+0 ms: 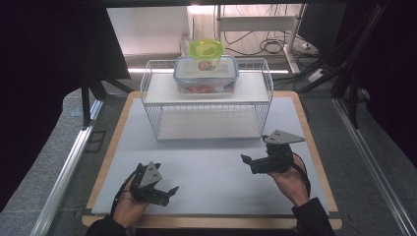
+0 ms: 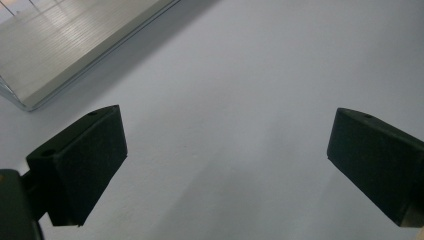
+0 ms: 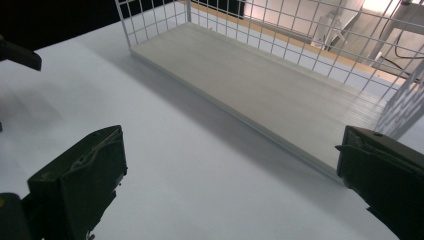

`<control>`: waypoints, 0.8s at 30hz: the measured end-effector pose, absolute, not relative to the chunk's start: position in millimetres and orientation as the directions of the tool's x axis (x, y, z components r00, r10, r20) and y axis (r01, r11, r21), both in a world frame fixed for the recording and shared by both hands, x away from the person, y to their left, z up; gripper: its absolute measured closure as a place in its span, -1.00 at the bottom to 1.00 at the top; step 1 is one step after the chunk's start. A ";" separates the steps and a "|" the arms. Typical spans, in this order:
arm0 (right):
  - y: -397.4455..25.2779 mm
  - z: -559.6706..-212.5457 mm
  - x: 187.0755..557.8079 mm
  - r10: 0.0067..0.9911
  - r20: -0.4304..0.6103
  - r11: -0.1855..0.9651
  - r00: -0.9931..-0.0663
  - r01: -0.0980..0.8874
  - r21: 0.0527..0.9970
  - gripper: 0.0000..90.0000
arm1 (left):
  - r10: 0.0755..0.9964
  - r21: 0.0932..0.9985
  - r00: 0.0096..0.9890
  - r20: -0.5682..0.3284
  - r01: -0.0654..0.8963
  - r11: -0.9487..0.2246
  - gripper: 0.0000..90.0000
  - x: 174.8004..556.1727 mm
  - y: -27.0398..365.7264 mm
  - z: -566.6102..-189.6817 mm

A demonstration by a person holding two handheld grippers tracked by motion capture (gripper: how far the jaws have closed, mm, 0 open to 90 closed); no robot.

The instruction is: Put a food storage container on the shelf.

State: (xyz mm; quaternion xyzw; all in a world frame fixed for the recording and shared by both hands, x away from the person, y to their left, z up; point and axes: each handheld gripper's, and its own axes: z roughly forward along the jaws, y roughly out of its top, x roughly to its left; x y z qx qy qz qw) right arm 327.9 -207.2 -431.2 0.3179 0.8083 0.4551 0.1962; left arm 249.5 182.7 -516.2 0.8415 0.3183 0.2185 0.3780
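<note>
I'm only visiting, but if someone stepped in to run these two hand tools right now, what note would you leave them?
Left gripper: open, holding nothing, low over the white table.
Right gripper: open, holding nothing, near the wire rack.
Clear lidded container sits on the rack's top shelf, with a green-lidded cup on top of it.
Lower shelf is bare.
Done: nothing visibly.
Left: probably reaching for the container.

Container contents [image 1: 204, 88] blurred behind plastic, rack [image 3: 280, 75] cut off by frame edges
</note>
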 end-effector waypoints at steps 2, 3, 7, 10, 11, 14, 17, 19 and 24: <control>-209.5 -434.2 325.2 0.696 -0.041 0.389 -0.717 0.328 0.861 -1.00 | 0.702 0.776 0.701 0.127 0.370 -0.511 -0.95 249.5 182.8 -516.4; -210.4 -435.6 323.8 0.697 -0.043 0.390 -0.716 0.329 0.860 -1.00 | 0.700 0.773 0.702 0.132 0.369 -0.516 -0.95 249.6 183.3 -516.2; -214.9 -441.7 319.4 0.701 -0.056 0.405 -0.711 0.332 0.852 -1.00 | 0.692 0.786 0.710 0.131 0.351 -0.509 -0.95 248.3 182.8 -515.6; -218.9 -447.4 316.7 0.702 -0.054 0.411 -0.710 0.343 0.845 -1.00 | 0.692 0.784 0.710 0.132 0.352 -0.511 -0.95 248.1 182.4 -515.7; -220.4 -449.5 315.9 0.701 -0.053 0.416 -0.711 0.347 0.841 -1.00 | 0.693 0.783 0.709 0.133 0.353 -0.512 -0.95 248.2 182.6 -515.9; -224.7 -456.1 313.7 0.704 -0.066 0.435 -0.707 0.357 0.826 -1.00 | 0.693 0.788 0.710 0.125 0.353 -0.504 -0.95 248.4 183.4 -515.6; -229.3 -462.4 312.4 0.709 -0.054 0.430 -0.703 0.370 0.824 -1.00 | 0.693 0.796 0.712 0.113 0.352 -0.492 -0.96 248.5 184.1 -515.4; -231.8 -466.8 311.5 0.714 -0.054 0.430 -0.698 0.376 0.821 -1.00 | 0.692 0.801 0.714 0.106 0.352 -0.485 -0.97 248.5 184.5 -515.4; -234.5 -477.2 308.9 0.721 -0.079 0.450 -0.688 0.379 0.809 -1.00 | 0.690 0.798 0.715 0.109 0.351 -0.489 -0.97 248.6 184.4 -515.8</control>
